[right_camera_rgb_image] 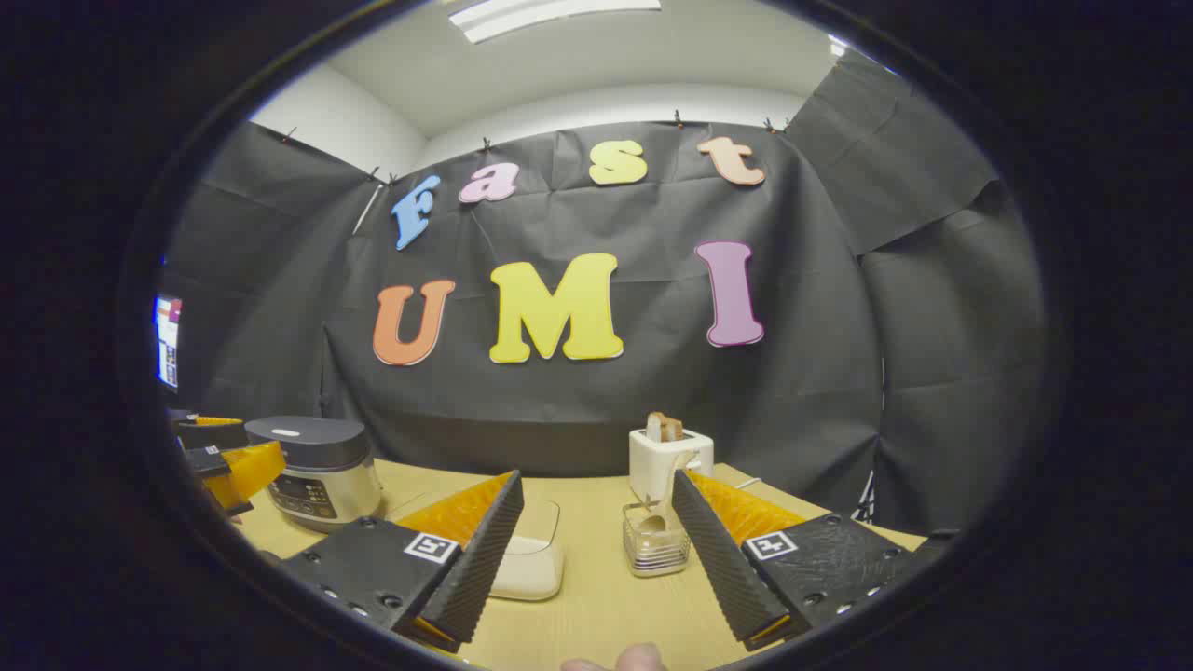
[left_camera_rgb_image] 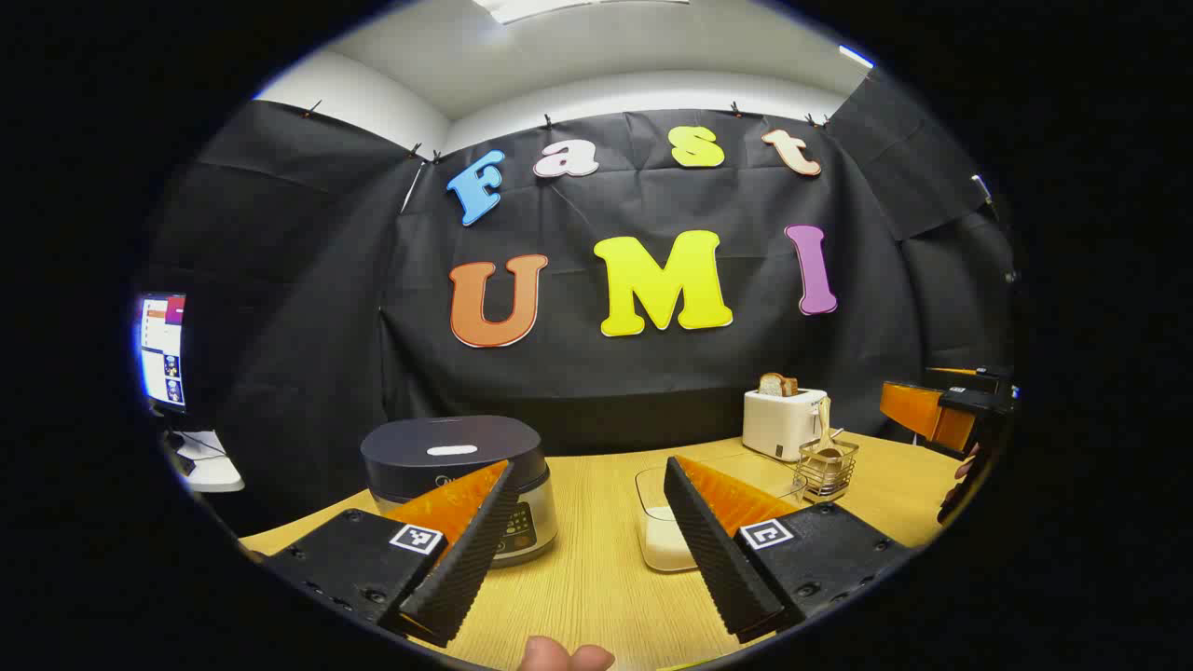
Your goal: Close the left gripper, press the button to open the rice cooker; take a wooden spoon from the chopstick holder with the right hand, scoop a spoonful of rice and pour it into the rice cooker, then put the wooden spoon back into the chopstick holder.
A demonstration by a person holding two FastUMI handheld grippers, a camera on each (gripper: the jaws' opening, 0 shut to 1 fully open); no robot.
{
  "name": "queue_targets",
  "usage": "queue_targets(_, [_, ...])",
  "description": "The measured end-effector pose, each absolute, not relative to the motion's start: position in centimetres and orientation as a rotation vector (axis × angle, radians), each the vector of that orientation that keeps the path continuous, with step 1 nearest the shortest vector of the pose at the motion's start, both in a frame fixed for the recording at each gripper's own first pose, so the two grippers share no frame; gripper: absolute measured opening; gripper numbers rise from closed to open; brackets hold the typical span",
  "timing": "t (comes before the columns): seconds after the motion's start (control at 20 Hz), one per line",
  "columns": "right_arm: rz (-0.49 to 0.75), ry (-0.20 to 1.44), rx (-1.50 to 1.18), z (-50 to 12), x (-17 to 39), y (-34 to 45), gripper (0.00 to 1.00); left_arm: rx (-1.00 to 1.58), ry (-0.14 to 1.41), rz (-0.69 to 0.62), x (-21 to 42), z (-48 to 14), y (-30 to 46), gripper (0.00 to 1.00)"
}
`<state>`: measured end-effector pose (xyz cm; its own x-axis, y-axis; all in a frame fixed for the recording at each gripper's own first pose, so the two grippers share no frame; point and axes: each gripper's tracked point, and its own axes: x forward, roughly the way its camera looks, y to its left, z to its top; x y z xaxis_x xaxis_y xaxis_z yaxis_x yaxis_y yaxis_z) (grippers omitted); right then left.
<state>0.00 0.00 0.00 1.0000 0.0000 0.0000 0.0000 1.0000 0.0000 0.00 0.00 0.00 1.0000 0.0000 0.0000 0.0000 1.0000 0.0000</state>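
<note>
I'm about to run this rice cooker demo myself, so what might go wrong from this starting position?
1. The left hand-held gripper is wide open; unless closed first, its fingers may straddle or miss the button on the rice cooker.
2. The wooden spoon leans in a light wire chopstick holder close to the toaster; pulling it out may tip the holder.
3. The clear rice container sits apart from the cooker, so grains may spill on the table.
</note>
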Motion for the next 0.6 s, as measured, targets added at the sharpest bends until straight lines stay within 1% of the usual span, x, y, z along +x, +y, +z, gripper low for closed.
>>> queue_targets(0.05, [0.001, -0.003, 0.000, 0.17, -0.10, 0.05, 0.95, 0.001, 0.002, 0.001, 0.00, -0.10, 0.05, 1.00])
queue_targets(0.15, [0.000, -0.005, -0.004, 0.16, -0.26, 0.02, 0.92, -0.001, 0.001, 0.003, -0.07, 0.00, 0.16, 1.00])
queue_targets(0.3, [0.002, -0.006, 0.000, 0.23, -0.47, 0.10, 0.93, -0.001, -0.004, 0.005, -0.28, 0.34, 0.19, 1.00])
queue_targets(0.35, [0.002, -0.008, -0.001, 0.33, -0.50, 0.14, 0.93, -0.001, -0.006, 0.005, -0.30, 0.36, 0.25, 0.95])
queue_targets(0.4, [0.002, -0.010, -0.002, 0.35, -0.53, 0.12, 0.92, -0.002, -0.008, 0.006, -0.31, 0.43, 0.36, 1.00])
queue_targets(0.55, [0.005, -0.010, -0.003, 0.42, -0.66, 0.29, 0.92, 0.000, -0.008, 0.007, -0.26, 0.40, 0.30, 1.00])
queue_targets(0.6, [0.005, -0.009, -0.002, 0.30, -0.64, 0.19, 0.95, 0.001, -0.009, 0.007, -0.35, 0.47, 0.31, 1.00])
